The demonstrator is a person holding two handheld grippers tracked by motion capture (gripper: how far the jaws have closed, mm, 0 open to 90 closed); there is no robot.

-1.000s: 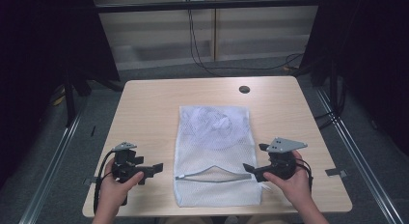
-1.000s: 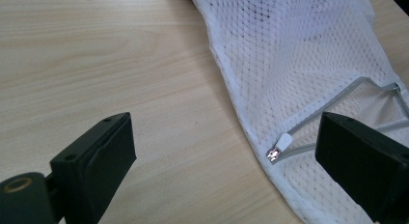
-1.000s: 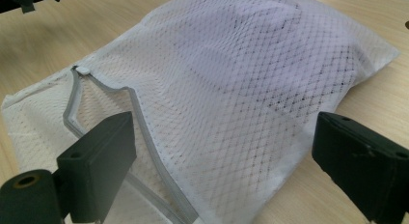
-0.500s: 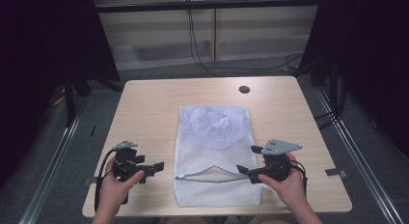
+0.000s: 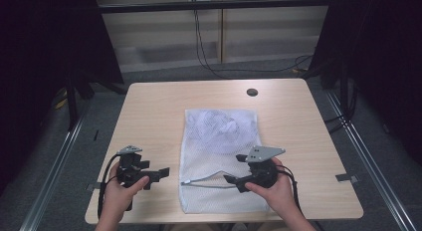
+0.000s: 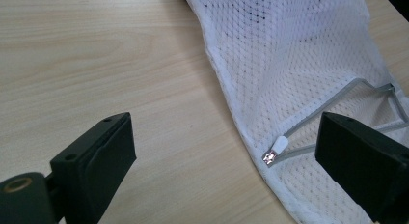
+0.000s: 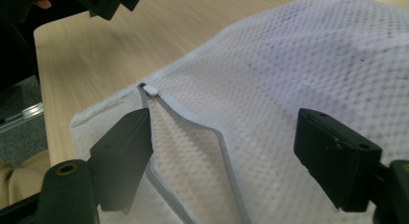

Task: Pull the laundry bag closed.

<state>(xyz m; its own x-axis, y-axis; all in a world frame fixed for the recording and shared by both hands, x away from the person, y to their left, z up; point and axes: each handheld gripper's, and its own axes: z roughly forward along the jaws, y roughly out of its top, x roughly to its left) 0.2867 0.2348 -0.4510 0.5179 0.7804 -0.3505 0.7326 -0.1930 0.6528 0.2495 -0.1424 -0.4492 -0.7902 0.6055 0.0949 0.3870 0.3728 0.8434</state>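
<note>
Sliding left over the white mesh zip bag (image 5: pixel 221 156), the right tongs (image 5: pixel 234 180), empty, were narrowing toward its grey zipper (image 7: pixel 193 127); left tongs (image 5: pixel 160 172) gaped empty.

A white mesh laundry bag (image 5: pixel 221 159) lies flat on the tabletop (image 5: pixel 154 116), its long side running from the near edge toward the far one, roughly midway across. White cloth shows bunched inside its far half. Near its front end a grey zipper (image 5: pixel 209 177) gapes open in a shallow arc, and the small white pull tab (image 6: pixel 278 146) sits at the zipper's left end, just inside the bag's left seam.
</note>
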